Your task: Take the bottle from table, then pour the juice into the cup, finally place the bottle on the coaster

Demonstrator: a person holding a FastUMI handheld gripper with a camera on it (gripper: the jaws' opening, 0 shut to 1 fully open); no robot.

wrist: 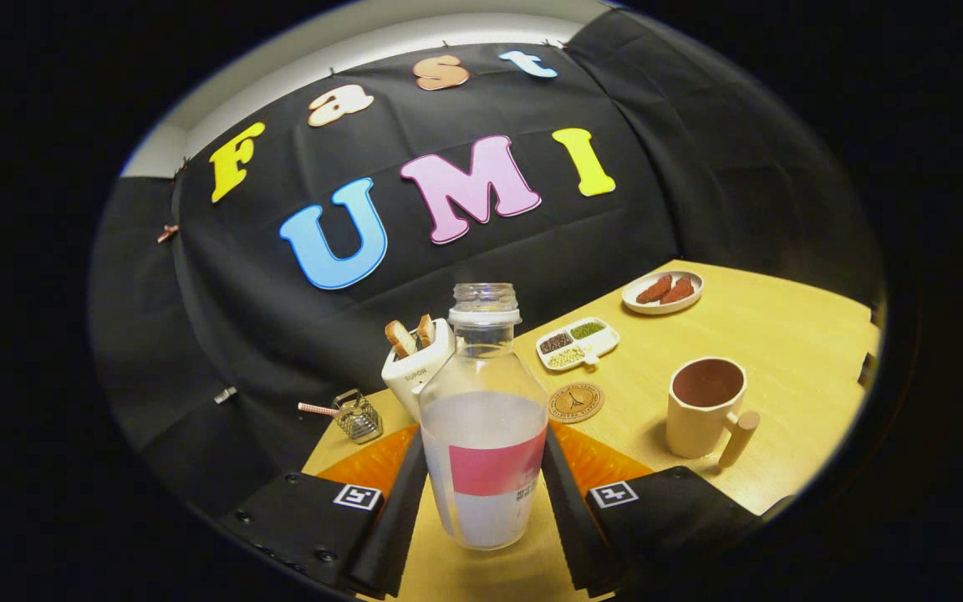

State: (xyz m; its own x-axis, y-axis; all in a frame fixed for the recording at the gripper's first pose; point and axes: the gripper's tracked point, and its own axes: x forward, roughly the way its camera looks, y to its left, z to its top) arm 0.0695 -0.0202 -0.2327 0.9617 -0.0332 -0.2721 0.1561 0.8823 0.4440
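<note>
Right now my jaws [486, 493] clamp the bottle [484, 435] on both sides, no cap on. Beside the bottle sits the cup [705, 407], the coaster [576, 402] just behind. A careless tilt could spill juice across the counter [782, 334].

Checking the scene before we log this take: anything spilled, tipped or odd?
Nothing stands out. The bottle is uncapped and upright between the gripper fingers, which press its sides. The cup, coaster and toaster sit upright and apart on the table; no spill shows.
</note>
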